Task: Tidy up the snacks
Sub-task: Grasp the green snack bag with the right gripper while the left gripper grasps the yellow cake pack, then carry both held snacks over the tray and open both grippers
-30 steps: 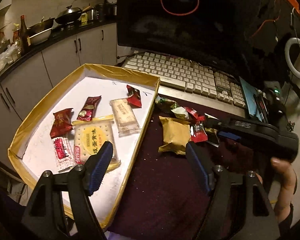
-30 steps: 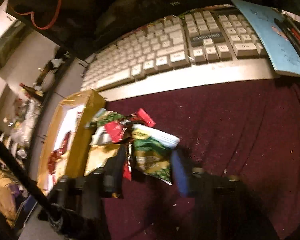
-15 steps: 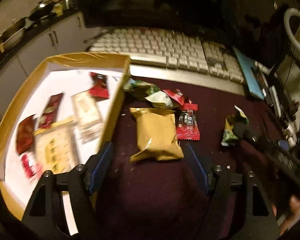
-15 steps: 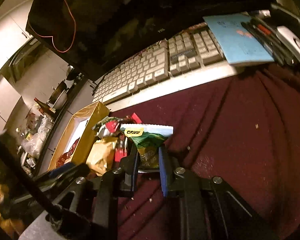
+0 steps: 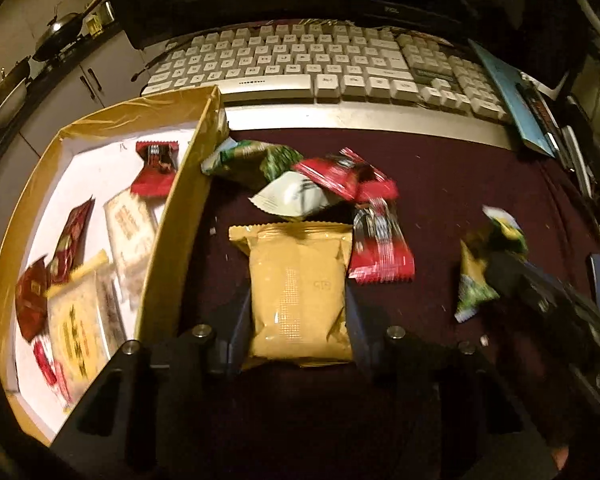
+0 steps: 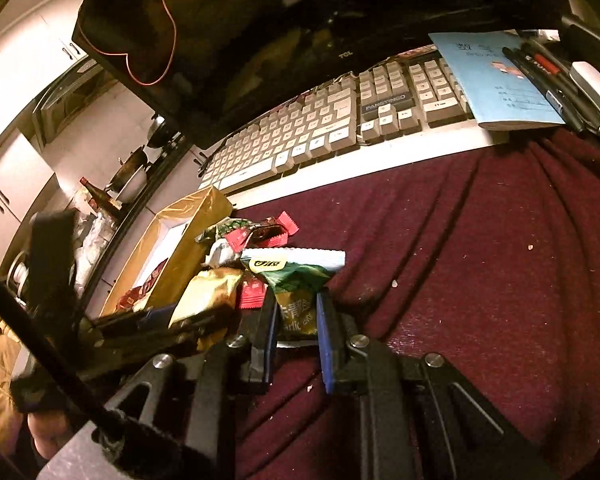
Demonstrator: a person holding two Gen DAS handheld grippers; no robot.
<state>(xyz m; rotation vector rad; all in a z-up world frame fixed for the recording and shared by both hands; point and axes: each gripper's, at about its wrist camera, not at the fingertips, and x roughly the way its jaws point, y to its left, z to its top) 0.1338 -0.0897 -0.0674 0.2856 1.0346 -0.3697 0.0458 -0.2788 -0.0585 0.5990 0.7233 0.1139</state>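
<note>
My left gripper point(image 5: 298, 312) has its fingers on both sides of a yellow snack packet point(image 5: 298, 292) on the maroon cloth; the fingers touch its edges. My right gripper point(image 6: 296, 316) is shut on a green snack packet point(image 6: 296, 288), which also shows at the right of the left wrist view point(image 5: 480, 272), lifted off the cloth. A pile of green, white and red packets point(image 5: 320, 184) lies beyond the yellow one. The gold-rimmed box point(image 5: 168, 220) on the left holds several red and cracker packets.
A white keyboard point(image 5: 320, 68) and a dark monitor stand behind the snacks. A blue booklet point(image 6: 496, 76) and pens lie at the right. Kitchen counter with pots is at the far left.
My left gripper moved right from over the box and closed around the yellow packet. My right gripper shut on the green packet and carried it away to the right.
</note>
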